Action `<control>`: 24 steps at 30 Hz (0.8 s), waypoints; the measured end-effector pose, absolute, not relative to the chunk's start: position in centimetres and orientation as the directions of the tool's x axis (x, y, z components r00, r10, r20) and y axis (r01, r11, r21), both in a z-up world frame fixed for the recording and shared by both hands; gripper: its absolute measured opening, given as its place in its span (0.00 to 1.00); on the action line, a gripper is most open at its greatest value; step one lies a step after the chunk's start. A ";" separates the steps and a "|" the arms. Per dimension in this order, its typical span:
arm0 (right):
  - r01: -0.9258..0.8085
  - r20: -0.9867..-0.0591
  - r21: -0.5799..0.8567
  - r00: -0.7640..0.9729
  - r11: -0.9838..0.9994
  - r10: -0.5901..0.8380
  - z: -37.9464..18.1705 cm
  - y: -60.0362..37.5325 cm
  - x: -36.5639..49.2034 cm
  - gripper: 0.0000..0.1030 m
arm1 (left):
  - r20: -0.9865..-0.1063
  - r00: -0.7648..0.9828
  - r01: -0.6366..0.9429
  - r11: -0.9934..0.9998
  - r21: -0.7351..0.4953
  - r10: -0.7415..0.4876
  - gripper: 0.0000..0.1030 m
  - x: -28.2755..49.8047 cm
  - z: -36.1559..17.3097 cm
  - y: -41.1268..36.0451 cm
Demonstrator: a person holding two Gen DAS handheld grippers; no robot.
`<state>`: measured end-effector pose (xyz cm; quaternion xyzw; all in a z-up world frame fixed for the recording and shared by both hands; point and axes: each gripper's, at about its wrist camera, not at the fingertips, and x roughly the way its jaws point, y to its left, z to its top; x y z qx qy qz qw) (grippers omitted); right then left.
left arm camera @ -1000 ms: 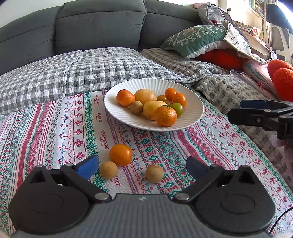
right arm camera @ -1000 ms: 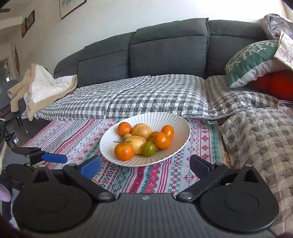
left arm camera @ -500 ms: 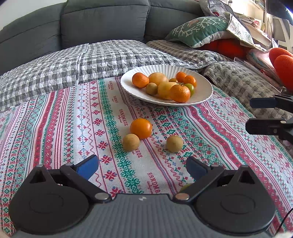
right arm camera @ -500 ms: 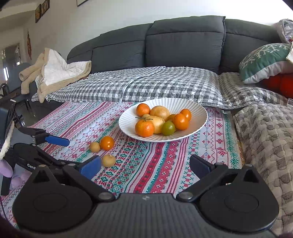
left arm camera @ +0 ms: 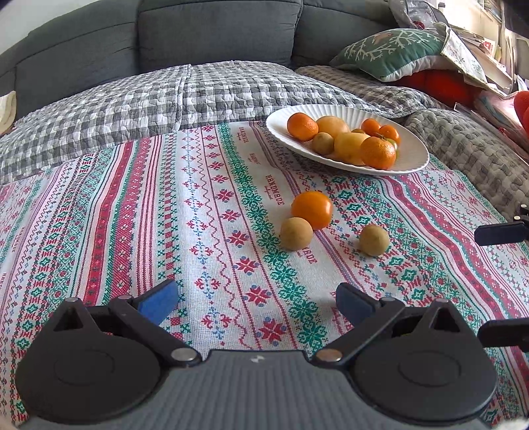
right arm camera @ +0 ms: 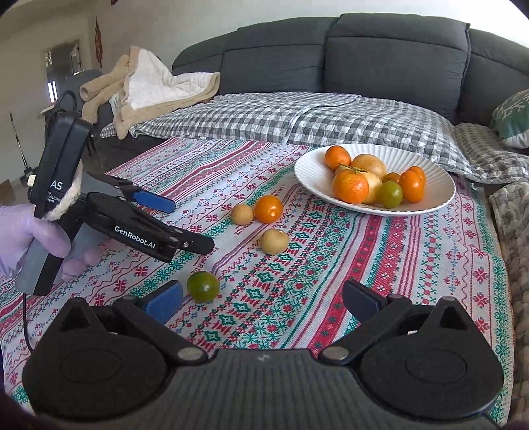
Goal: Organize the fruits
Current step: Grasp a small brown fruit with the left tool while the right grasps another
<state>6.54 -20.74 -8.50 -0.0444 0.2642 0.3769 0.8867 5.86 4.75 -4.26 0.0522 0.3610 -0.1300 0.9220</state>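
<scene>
Loose fruit on a patterned cloth, both grippers spread and empty.

Ahead of the left gripper [left arm camera: 256, 302] lie an orange tomato [left arm camera: 311, 209] touching a tan round fruit [left arm camera: 296, 233], and a second tan fruit [left arm camera: 374, 239] just to the right; a green tomato [right arm camera: 203, 286] sits beside the right gripper [right arm camera: 263, 301]'s left pad. Farther ahead, a ribbed white plate [left arm camera: 410, 155] holds more fruit. The left gripper reads "GenRobot.AI"; the woven cloth [left arm camera: 211, 211] reads "HANDMADE". Beyond are a checked quilt [left arm camera: 172, 96] and a grey sofa [left arm camera: 218, 29].
</scene>
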 end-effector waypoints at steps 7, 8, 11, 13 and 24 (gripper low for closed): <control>-0.700 -0.504 0.117 0.569 0.704 0.650 -8.7 -19.9 6.6 0.99 | -0.662 0.721 0.270 0.963 -0.003 -0.204 0.91 6.1 -4.3 4.7; -0.696 -0.503 0.118 0.573 0.708 0.647 -8.7 -19.9 6.8 0.99 | -0.660 0.722 0.274 0.962 -0.006 -0.210 0.90 6.2 -4.3 4.6; -0.681 -0.497 0.126 0.586 0.721 0.640 -8.7 -20.1 7.4 0.98 | -0.649 0.729 0.283 0.959 -0.002 -0.217 0.87 6.4 -4.4 4.2; -0.671 -0.493 0.128 0.596 0.730 0.634 -8.7 -20.3 7.7 0.97 | -0.644 0.733 0.291 0.957 0.003 -0.221 0.84 6.6 -4.4 4.0; -0.647 -0.513 0.134 0.602 0.750 0.612 -9.3 -20.0 9.8 0.74 | -0.635 0.725 0.339 0.941 -0.008 -0.267 0.46 7.4 -4.5 2.2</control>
